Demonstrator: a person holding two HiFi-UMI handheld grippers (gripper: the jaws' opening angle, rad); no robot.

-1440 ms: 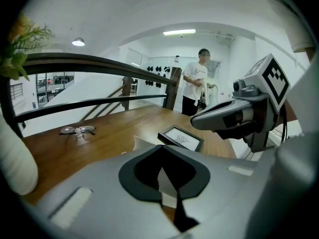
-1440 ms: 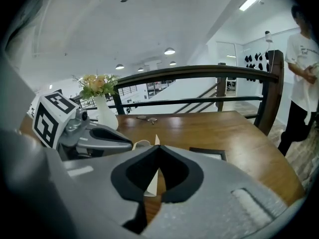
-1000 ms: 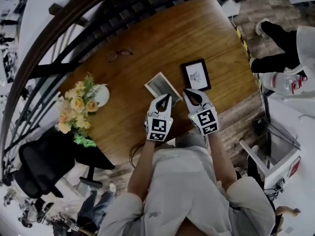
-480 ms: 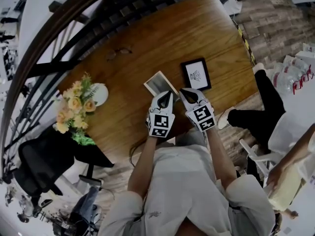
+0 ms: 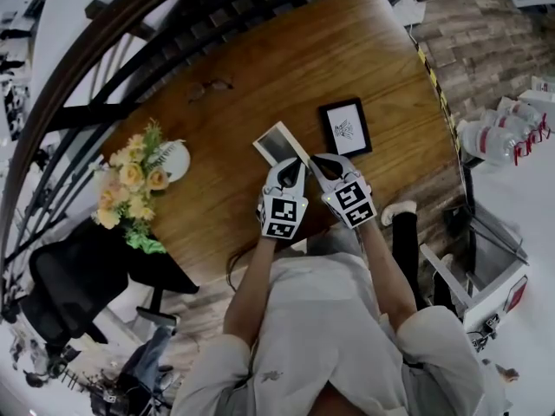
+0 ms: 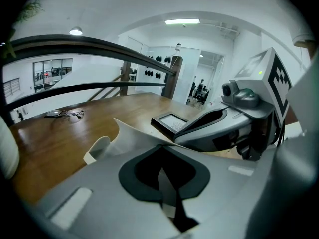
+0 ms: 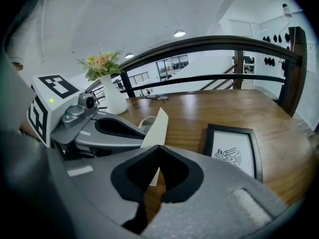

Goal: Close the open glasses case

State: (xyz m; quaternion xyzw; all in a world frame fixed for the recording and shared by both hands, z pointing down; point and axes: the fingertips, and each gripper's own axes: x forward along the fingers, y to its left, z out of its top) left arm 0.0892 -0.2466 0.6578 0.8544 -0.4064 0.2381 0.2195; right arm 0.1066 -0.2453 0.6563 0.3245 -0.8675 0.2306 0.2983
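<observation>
The open glasses case lies on the round wooden table, a pale box with its lid flap raised. My left gripper is shut, its tips right at the case's near edge; in the left gripper view the flap rises just beyond the tips. My right gripper is shut too, close beside the left one, and in the right gripper view the white flap stands just past its tips. Whether either tip touches the case I cannot tell.
A black picture frame lies right of the case. A pair of glasses rests at the table's far side by the railing. A white vase of flowers stands at the left. Bottles sit off the table to the right.
Both grippers have edged toward the case, the right one shifting left next to the left one. A person who stood at the right has left the view.
</observation>
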